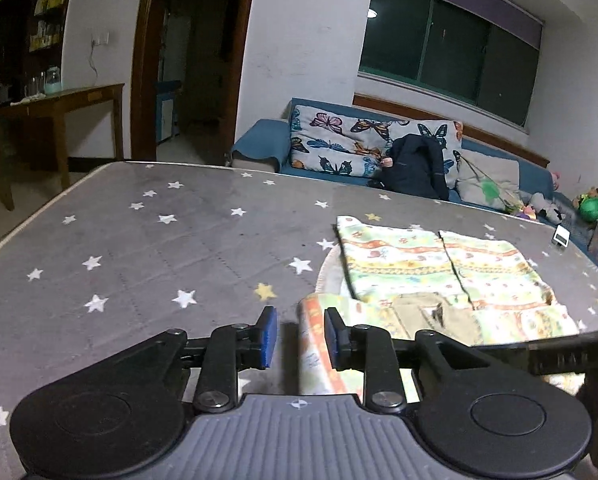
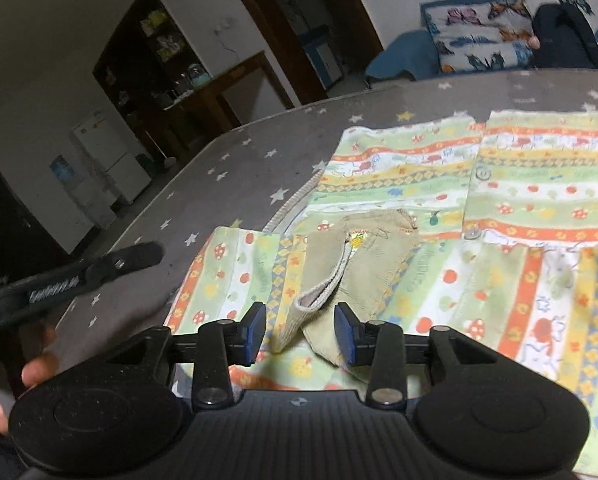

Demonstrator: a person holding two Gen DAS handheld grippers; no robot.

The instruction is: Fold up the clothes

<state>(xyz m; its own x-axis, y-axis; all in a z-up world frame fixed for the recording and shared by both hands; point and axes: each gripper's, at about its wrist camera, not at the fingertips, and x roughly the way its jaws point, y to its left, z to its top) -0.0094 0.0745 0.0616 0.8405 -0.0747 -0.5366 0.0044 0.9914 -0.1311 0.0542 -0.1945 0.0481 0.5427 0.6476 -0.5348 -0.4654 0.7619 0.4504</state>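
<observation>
Judging by the layout, the step is folding a sleeve in over the body. To do it well: grip sleeve edge w/ both layers, lift low, lay it flat, no bunching at the collar.

Left gripper (image 1: 300,338): jaws released, a sleeve end between them. Right gripper (image 2: 300,334): jaws released too, straddling the beige corduroy collar (image 2: 349,268), not pinching.

Garment (image 2: 511,184): small buttoned top, green/orange/yellow striped print w/ mushrooms, front up, lying flat toward the right edge of the grey star-print surface (image 1: 147,248), near its front edge.
</observation>
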